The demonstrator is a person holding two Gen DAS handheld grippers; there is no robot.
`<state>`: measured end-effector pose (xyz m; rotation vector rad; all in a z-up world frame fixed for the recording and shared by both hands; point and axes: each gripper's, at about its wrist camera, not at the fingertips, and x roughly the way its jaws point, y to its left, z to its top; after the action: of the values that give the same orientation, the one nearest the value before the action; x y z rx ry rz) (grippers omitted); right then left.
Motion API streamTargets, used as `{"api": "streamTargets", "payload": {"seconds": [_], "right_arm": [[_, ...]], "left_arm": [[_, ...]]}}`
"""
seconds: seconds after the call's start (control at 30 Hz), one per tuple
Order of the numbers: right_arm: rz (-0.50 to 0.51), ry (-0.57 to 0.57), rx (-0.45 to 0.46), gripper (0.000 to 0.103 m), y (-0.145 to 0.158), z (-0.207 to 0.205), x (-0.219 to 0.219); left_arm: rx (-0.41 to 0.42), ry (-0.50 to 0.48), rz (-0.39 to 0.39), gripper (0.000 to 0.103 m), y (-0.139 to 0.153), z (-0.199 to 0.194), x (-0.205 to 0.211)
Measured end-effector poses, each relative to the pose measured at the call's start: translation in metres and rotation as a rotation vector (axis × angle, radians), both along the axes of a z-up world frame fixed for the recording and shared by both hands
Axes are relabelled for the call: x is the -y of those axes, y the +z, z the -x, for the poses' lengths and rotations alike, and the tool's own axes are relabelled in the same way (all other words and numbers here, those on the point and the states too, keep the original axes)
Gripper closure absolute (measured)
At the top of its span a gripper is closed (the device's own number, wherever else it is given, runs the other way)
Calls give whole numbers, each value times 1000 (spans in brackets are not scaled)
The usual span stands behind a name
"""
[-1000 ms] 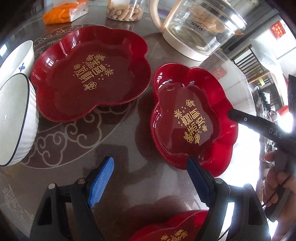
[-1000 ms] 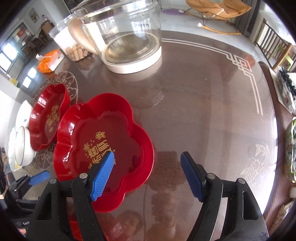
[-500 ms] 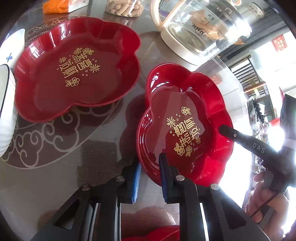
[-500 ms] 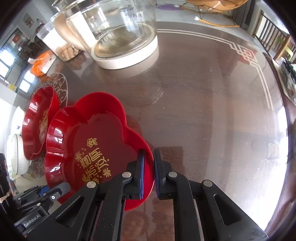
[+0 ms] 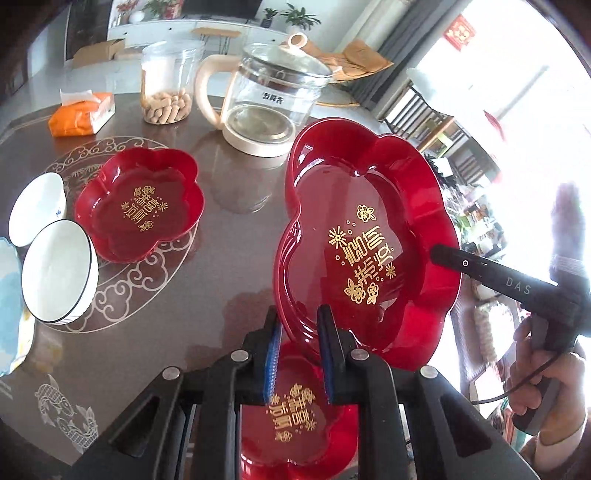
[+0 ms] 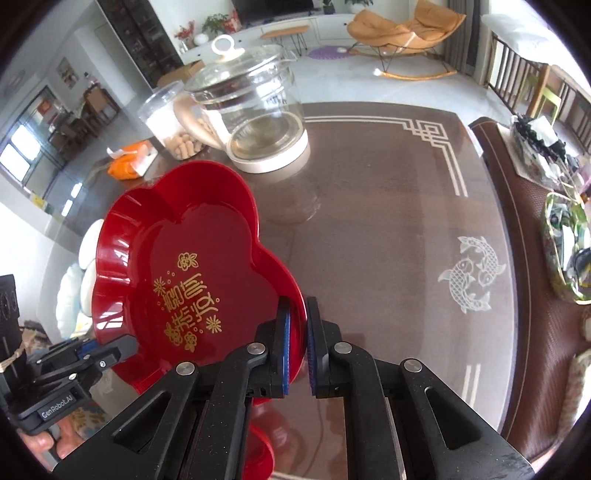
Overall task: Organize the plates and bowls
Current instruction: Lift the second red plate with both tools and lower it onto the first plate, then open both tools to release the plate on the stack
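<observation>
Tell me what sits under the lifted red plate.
Under the lifted red plate, gripped by the left gripper and right gripper, another red plate rests on the table. Its far edge is covered.

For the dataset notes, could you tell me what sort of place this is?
Most likely a home dining and living room: a dining table with a glass kettle, and a rocking lounge chair beyond.

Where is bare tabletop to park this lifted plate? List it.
Widest bare patch: right of the glass kettle, out to the fish motif. A narrower gap lies between the kettle and the far red plate. Crowded: the white bowls at left and the red plate directly beneath.
</observation>
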<state>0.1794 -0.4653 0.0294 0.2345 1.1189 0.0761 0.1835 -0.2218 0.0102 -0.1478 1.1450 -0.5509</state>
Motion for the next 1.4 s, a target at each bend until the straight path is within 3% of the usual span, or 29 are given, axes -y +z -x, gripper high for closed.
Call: {"api": "streamTargets", "payload": {"seconds": [0.13, 0.23, 0.57, 0.83, 1.4], "right_arm": [[-48, -33, 1, 93, 16, 47, -14], [-71, -59, -18, 93, 11, 78, -27], [-194, -183, -146, 91, -73, 141, -54], [-133, -217, -149, 91, -96, 147, -62], [-5, -211, -130, 92, -99, 125, -58]], "left_arm": [[-8, -60, -7, 84, 10, 26, -15], [-3, -83, -33, 84, 4, 41, -25], [-28, -126, -146, 84, -55, 68, -34], [-41, -145, -196, 84, -85, 71, -29], [-62, -212, -229, 80, -85, 98, -23]]}}
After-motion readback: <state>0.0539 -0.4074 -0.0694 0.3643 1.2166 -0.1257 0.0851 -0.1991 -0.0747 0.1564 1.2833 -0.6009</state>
